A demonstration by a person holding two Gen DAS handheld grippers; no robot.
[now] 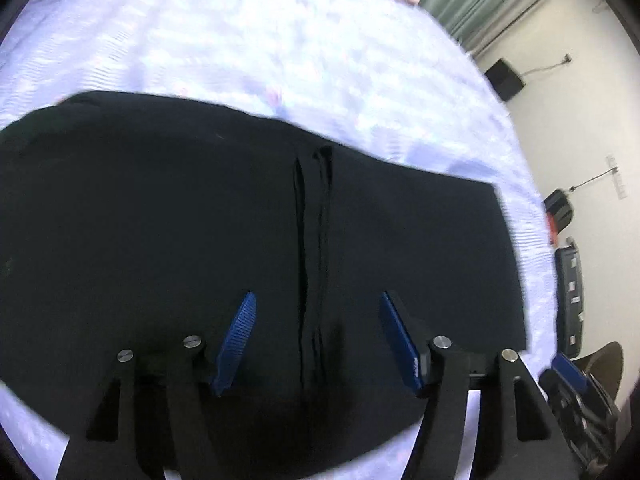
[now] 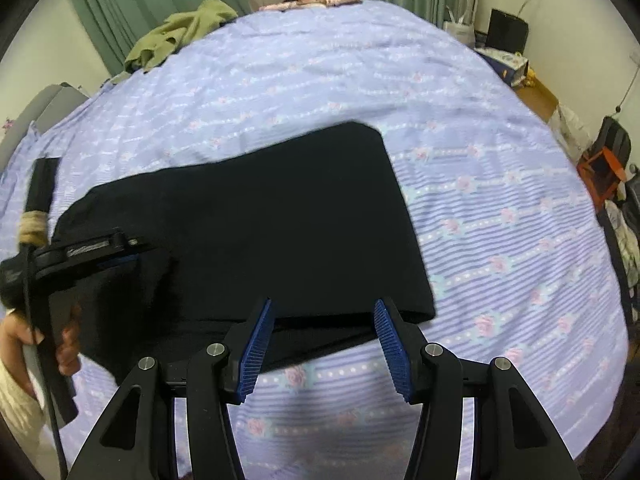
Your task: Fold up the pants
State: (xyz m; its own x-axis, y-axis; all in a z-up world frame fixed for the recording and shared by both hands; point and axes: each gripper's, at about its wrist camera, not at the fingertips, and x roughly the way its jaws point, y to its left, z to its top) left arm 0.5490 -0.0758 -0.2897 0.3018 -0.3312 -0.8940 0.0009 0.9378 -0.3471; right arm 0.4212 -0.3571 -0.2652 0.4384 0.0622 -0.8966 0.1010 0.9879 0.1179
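On the bed, folded pants lie beyond both grippers' parted fingers.

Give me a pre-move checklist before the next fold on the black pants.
1. Left gripper open, nothing pinched: ok.
2. Right gripper open, nothing pinched: ok.
3. Black pants lie flat on the bedsheet: ok; a layered edge shows near the right gripper.
4. Pants clear of the green garment: ok.
5. Right gripper lined up on the near edge: ok.
6. Edges aligned under the top layer: cannot tell.
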